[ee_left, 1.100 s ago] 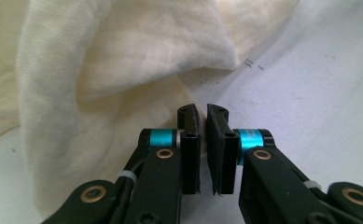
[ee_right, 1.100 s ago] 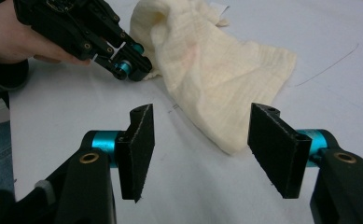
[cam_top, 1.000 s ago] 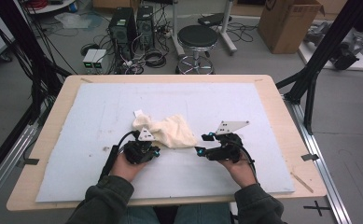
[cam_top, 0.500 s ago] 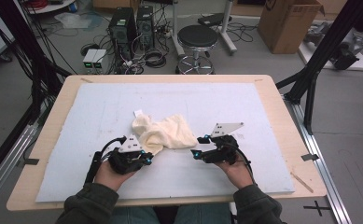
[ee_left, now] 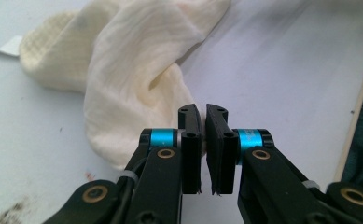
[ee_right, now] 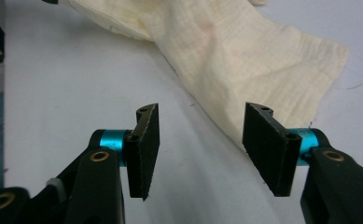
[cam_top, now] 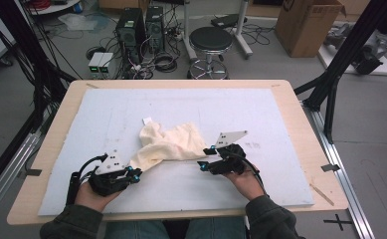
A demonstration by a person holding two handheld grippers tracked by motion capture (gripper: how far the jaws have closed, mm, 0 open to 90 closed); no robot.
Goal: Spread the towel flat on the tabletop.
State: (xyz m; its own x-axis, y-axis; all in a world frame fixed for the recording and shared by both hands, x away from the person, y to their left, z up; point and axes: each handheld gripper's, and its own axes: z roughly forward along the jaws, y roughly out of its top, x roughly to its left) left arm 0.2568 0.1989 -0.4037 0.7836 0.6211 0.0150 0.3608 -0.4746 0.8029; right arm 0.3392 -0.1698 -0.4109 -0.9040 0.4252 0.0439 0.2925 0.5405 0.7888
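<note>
High view: L gripper [cam_top: 131, 174] has pulled back toward the near-left corner of the table [cam_top: 300, 124] vs 1 s ago, dragging one corner of the cloth [cam_top: 173, 144] with it, so that side is now stretched into a long tail. Left gripper view: jaws nearly together, pinched on cloth [ee_left: 137, 84] edge; looks like a thin fold caught between the pads, rest fans out ahead. R gripper [cam_top: 207, 163] sits at the cloth's near-right edge, barely moved. Right gripper view: jaws have just been closing, now approx half-wide, nothing between them; cloth [ee_right: 244, 51] corner lies just ahead and to one side. Judgement: mid spread/flatten, R grab not yet made.

Cloth: cream, thin, crinkled gauze-type weave, limp, bunched w/ folds mid-mat. Mat [cam_top: 106, 109]: pale blue-white, smooth, faint scuffs. Small white tag [cam_top: 146, 120] beside cloth's far edge.
</note>
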